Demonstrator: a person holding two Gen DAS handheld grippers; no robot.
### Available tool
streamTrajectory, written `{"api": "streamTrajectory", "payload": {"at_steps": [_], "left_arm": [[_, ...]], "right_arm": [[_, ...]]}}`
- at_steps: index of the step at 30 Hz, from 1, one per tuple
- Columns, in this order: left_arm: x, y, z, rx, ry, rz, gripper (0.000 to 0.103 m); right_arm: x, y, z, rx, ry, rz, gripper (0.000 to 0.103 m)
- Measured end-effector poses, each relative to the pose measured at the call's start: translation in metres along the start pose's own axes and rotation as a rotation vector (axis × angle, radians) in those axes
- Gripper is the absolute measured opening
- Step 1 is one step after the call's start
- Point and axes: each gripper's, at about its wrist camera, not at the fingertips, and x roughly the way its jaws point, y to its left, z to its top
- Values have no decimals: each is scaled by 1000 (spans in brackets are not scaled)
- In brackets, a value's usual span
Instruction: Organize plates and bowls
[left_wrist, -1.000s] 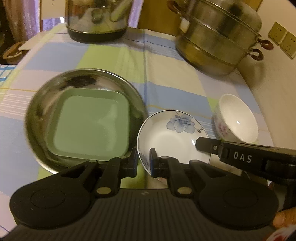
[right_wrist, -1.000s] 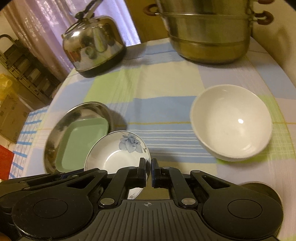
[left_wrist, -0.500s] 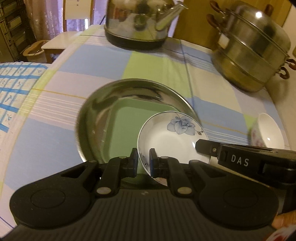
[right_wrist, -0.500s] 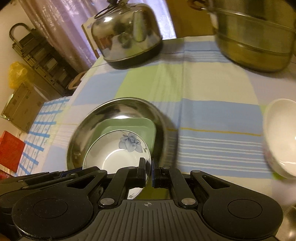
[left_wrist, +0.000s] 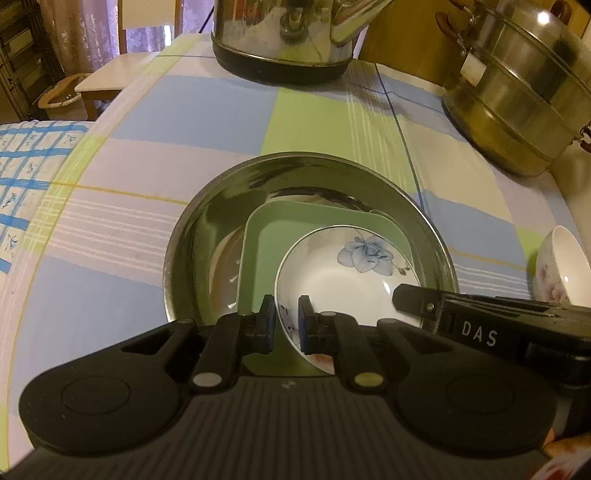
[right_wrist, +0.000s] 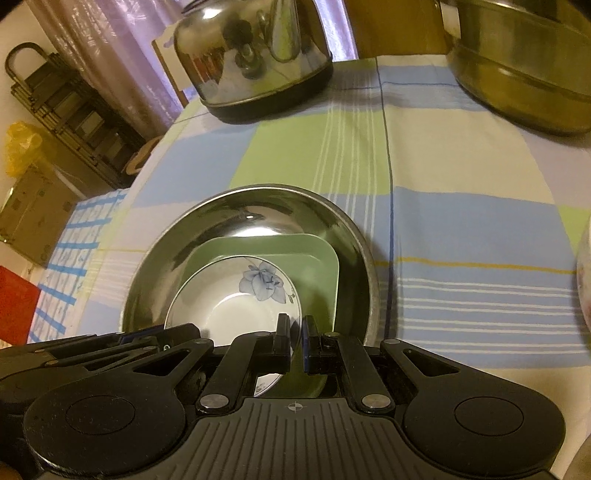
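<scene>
Left gripper (left_wrist: 287, 320) clamped on near rim of the blue-flower dish (left_wrist: 345, 275); rim visibly pinched between its pads. Right gripper (right_wrist: 296, 341) also clenched on the same dish's rim, at a point further round. Two-handed carry.

Dish hangs over the green square plate (left_wrist: 266, 236), which sits inside the steel basin (left_wrist: 184, 240). Whether dish bottom touches the green plate cannot be told from either view.

Step in hand, as judged: nest the dish onto the green plate. To do it well: lower both hands together so the dish stays level, centre it over the square well rather than its raised edge, let it seat, then open the jaws and draw them back along the rim without dragging the stack.

Beyond the basin: checked tablecloth (left_wrist: 207, 110), kettle (left_wrist: 280, 40) at far edge, tiered steamer pot (left_wrist: 517, 96) far right.

View differences: left wrist shows the rose-patterned white bowl (left_wrist: 561, 266) standing apart on the cloth to the right, likely next to stack; right wrist catches only a blurred sliver of it. Right wrist shows a dark rack (right_wrist: 70, 122) and yellow bag (right_wrist: 20, 146) off the table.
</scene>
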Motion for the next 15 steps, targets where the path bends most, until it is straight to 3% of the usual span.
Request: {"api": "streamTrajectory", "payload": {"at_steps": [15], "left_arm": [[17,3,10,28,22,-10,12]], "right_arm": [[13,-3,3,21,1,-20,6]]}}
